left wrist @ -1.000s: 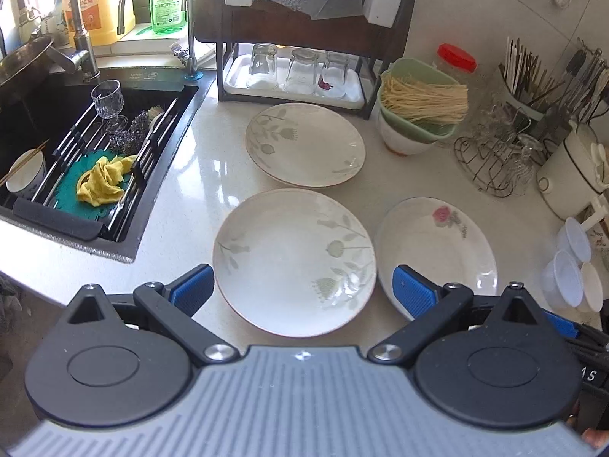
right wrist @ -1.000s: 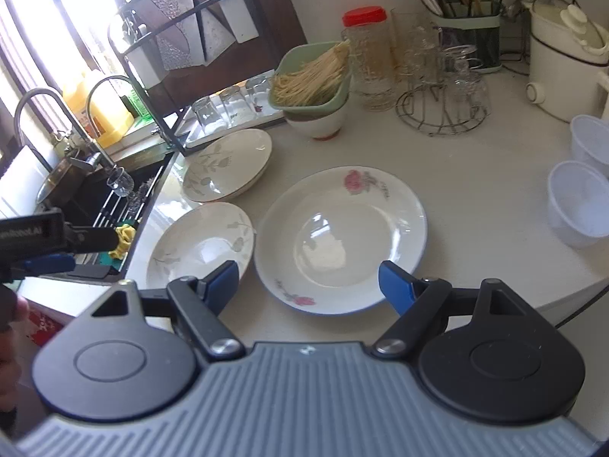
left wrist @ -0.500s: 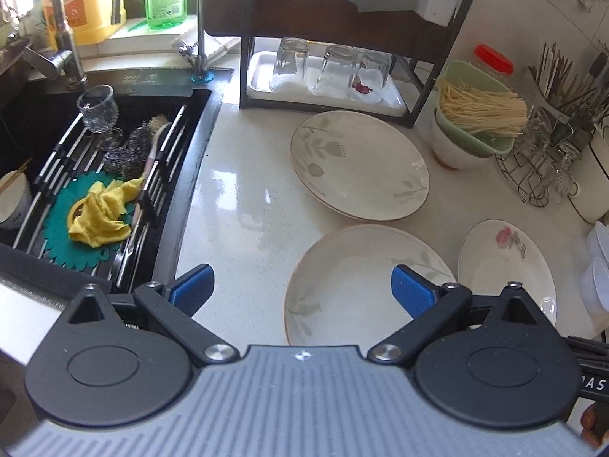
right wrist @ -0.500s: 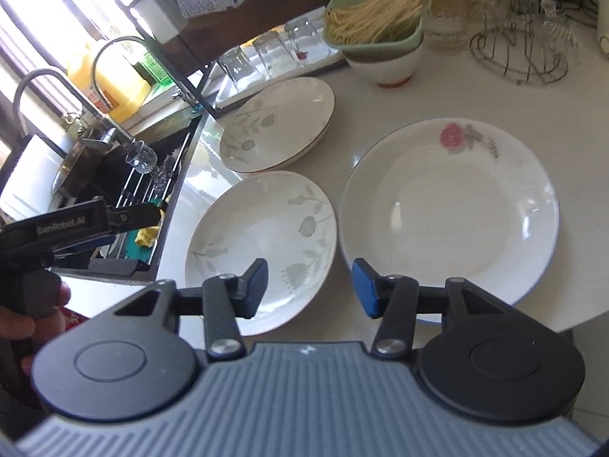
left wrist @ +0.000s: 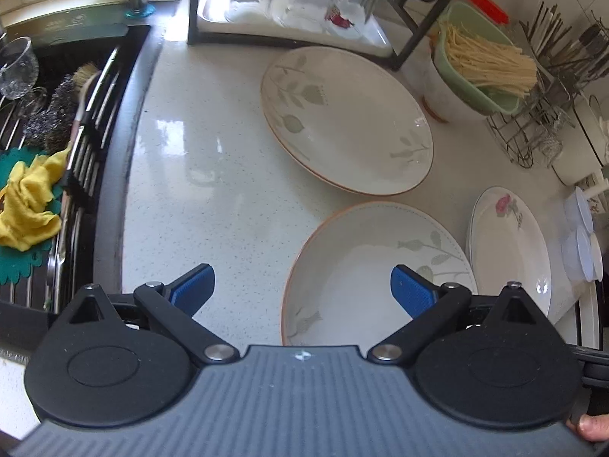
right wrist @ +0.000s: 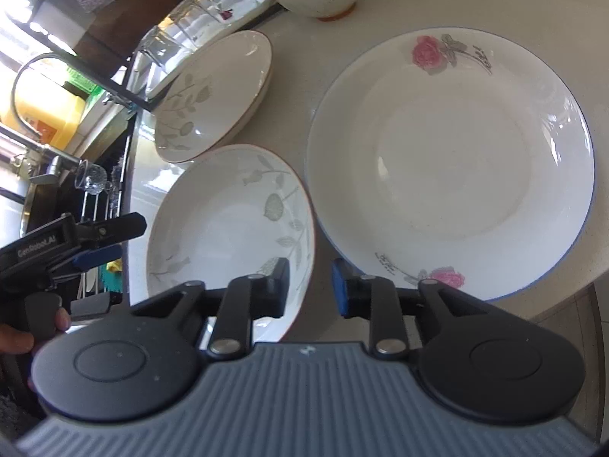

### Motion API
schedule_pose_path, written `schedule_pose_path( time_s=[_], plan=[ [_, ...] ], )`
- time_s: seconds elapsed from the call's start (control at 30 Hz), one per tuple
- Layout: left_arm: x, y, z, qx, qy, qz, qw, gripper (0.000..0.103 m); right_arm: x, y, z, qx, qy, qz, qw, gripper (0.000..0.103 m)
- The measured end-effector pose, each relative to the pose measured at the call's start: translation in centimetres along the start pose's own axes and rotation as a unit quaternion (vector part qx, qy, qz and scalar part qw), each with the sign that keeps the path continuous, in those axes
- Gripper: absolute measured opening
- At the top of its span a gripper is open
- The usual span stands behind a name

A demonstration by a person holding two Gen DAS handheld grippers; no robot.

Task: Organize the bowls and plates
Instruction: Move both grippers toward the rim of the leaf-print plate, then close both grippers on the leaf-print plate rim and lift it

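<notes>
The right gripper hangs lowest in its own view, its jaws closing and now narrow, where a second ago they stood wide; the near rim of the shallow white plate with grey leaf sprigs and a brown edge lies between the pads, though contact cannot be made out, so no grip can be claimed yet. A second ago that gripper sat above the white plate with pink roses and a blue rim, which now lies at two o'clock of it, just beside the leaf plate. The left gripper has come down and swung toward the sink side: its jaws stand wide open and empty, with the pale speckled countertop under its left pad and the same leaf plate's left rim between the fingers. At twelve o'clock of that plate, farther off, a second leaf-patterned plate rests, apparently on a matching one beneath it. Beyond, at one o'clock, stands a green bowl of dry noodles; the black sink lies at nine. My reading: both tools are converging on the near leaf plate to lift it, likely onto its twin.
</notes>
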State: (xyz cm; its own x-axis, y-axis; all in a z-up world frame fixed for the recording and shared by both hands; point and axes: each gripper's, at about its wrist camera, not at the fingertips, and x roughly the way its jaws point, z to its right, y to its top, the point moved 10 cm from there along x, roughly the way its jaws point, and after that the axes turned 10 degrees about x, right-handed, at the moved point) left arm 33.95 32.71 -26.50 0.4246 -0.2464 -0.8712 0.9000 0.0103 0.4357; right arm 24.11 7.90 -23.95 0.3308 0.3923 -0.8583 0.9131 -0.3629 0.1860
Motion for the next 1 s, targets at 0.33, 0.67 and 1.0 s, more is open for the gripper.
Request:
schedule_pose_path(
  time_s=[0.33, 0.67, 1.0],
  plan=[
    [2.5, -0.2, 1.4, 0.055, -0.041, -0.051, 0.9964, 0.059, 1.0, -0.2, -0.5, 0.022, -0.001, 0.000, 1.000, 0.015],
    [2.5, -0.8, -0.2, 0.037, -0.053, -0.078, 0.9949, 0.045, 2.3, 0.3, -1.5, 0.023, 0.018, -0.005, 1.000, 0.015],
    [-0.4, -0.4, 1.0, 0.044, -0.074, -0.082, 0.9929, 0.045, 0.5, 0.5, -2.4, 0.020, 0.047, -0.018, 0.999, 0.015]
  ],
)
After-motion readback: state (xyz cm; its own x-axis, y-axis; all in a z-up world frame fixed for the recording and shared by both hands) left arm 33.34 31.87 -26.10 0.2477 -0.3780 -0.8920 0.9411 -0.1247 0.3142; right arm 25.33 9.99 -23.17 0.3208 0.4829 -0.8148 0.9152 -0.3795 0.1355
